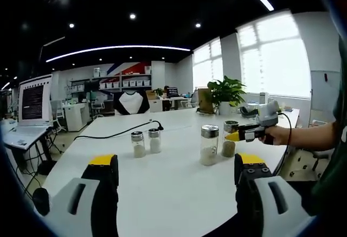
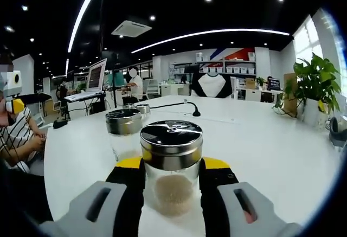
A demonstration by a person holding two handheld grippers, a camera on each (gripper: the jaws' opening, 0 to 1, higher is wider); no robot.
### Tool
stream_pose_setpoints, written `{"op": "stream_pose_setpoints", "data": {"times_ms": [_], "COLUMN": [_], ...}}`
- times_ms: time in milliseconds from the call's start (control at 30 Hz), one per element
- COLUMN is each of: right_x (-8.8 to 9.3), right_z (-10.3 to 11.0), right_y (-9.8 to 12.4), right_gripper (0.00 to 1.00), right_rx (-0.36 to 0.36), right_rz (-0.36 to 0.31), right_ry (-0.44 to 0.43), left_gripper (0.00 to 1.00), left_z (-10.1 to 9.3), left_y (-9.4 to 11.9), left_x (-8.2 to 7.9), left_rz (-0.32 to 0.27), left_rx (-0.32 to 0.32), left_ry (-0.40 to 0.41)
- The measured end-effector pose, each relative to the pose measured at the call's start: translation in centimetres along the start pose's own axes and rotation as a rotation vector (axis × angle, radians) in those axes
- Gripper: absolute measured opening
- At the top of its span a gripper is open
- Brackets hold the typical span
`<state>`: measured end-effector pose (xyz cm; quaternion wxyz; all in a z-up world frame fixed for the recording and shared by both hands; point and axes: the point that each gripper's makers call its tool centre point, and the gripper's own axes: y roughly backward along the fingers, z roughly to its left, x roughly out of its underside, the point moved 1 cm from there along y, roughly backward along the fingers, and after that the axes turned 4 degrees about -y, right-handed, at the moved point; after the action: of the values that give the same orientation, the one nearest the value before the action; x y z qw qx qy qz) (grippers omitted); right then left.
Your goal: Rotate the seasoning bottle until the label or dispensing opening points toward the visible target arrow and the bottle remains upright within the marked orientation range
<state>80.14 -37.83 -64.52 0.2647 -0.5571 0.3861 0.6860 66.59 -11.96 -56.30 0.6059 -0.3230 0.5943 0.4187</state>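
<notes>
The left gripper (image 1: pixel 176 180) hovers over a white table (image 1: pixel 162 188), its jaws spread wide with nothing between them. Ahead of it stand four glass seasoning bottles with metal lids: two small ones (image 1: pixel 146 142) ahead to the left, a taller one (image 1: pixel 209 145) ahead to the right. Beyond that, the right gripper (image 1: pixel 236 136), held in a hand (image 1: pixel 277 134), touches the fourth bottle (image 1: pixel 229 139).

The left gripper view looks from low over the near edge of the white surface (image 1: pixel 162 183), across it toward four jars and the windows, well back from them. The right gripper view sits close behind one jar (image 2: pixel 172 166), facing the office shelves. Both views share the surface, jars and potted plant (image 1: pixel 226 93).
</notes>
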Motion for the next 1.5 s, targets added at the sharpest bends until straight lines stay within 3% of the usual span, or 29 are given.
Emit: {"op": "stream_pose_setpoints", "data": {"times_ms": [700,767,867,1000,1200,1333,1367,1400,1500], "right_x": [-0.2,0.0,0.4,-0.7,-1.5,-1.6,-1.9,-1.5,-1.1], "right_z": [-0.3,-0.1,-0.1,-0.4,-0.4,-0.1,0.0,-0.1,-0.4], "right_y": [-0.1,0.0,0.2,0.8,0.9,0.7,0.5,0.4,0.2], "right_gripper": [0.39,0.45,0.55,0.52,0.51,0.5,0.49,0.48,0.47], "right_rx": [-0.009,-0.001,0.036,0.104,0.191,0.22,0.21,0.219,0.271], "right_rz": [0.004,0.01,0.014,-0.051,-0.082,-0.103,-0.141,-0.127,-0.091], "right_ry": [-0.006,-0.003,-0.028,-0.022,-0.038,-0.061,-0.101,-0.113,-0.041], "left_gripper": [0.93,0.93,0.93,0.93,0.93,0.93,0.93,0.93,0.93], "left_z": [0.3,0.4,0.5,0.4,0.3,0.2,0.1,0.1,0.1], "left_y": [-0.2,-0.1,0.0,0.0,0.0,0.0,0.0,-0.1,-0.1], "left_x": [0.0,0.0,0.1,0.4,0.5,0.4,0.4,0.4,0.4], "left_rz": [0.0,0.001,0.002,0.007,0.008,0.006,0.007,0.008,0.006], "left_rx": [-0.004,-0.005,-0.007,-0.007,-0.003,0.001,0.001,0.001,0.004], "left_ry": [0.001,0.001,0.0,0.004,0.008,0.006,0.005,0.006,0.008]}}
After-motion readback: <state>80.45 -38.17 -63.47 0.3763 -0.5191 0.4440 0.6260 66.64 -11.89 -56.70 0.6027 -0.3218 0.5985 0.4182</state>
